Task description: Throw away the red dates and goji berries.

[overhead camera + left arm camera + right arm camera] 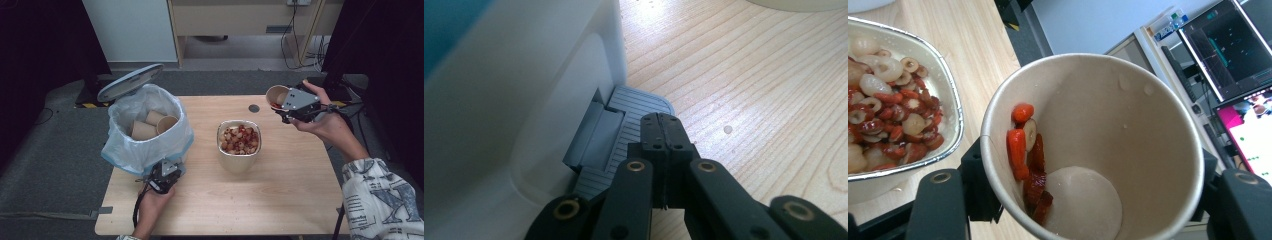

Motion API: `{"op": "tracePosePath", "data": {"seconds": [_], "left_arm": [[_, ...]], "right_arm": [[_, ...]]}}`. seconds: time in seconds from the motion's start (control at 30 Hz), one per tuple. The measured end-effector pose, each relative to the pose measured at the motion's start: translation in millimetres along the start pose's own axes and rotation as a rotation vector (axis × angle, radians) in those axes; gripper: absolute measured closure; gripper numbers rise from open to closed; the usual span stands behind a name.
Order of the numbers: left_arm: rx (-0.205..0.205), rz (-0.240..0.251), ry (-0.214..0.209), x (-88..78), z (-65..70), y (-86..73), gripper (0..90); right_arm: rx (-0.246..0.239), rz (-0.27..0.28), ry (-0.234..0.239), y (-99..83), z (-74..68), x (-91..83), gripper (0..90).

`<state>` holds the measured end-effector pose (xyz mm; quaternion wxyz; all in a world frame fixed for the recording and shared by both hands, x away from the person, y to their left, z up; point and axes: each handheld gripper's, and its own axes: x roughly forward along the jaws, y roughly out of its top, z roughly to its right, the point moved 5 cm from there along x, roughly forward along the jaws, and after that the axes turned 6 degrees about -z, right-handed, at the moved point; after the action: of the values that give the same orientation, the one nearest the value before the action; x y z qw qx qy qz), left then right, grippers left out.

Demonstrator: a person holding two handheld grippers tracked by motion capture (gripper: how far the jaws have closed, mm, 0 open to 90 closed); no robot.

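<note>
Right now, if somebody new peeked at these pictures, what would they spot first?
Probably the cream-coloured metal tub in the middle of the wooden table, heaped with red and pale dried fruit. Next, the tan paper cup gripped by the right gripper at the table's far right, a few red pieces stuck inside. At the left, the white pedal bin stands lid-up with paper cups inside, the left gripper pressing its grey pedal.

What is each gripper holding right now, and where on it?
Right gripper clamps the paper cup across its sides. Left gripper holds nothing; shut, it presses the bin's pedal.
</note>
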<state>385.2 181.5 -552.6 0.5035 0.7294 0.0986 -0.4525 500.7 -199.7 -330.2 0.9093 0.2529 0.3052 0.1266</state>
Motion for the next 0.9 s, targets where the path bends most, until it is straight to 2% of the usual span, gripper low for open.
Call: {"op": "tracePosePath", "data": {"seconds": [0.4,0.9], "left_arm": [[-0.001,0.0,-0.001,0.0,-0.1,0.0,89.8],[-0.001,0.0,-0.001,0.0,0.0,0.0,89.8]], "right_arm": [[0.101,0.048,0.047,-16.2,1.9,-7.8,32.2],[0.175,0.066,0.089,-36.3,-2.5,-10.2,32.1]]}}
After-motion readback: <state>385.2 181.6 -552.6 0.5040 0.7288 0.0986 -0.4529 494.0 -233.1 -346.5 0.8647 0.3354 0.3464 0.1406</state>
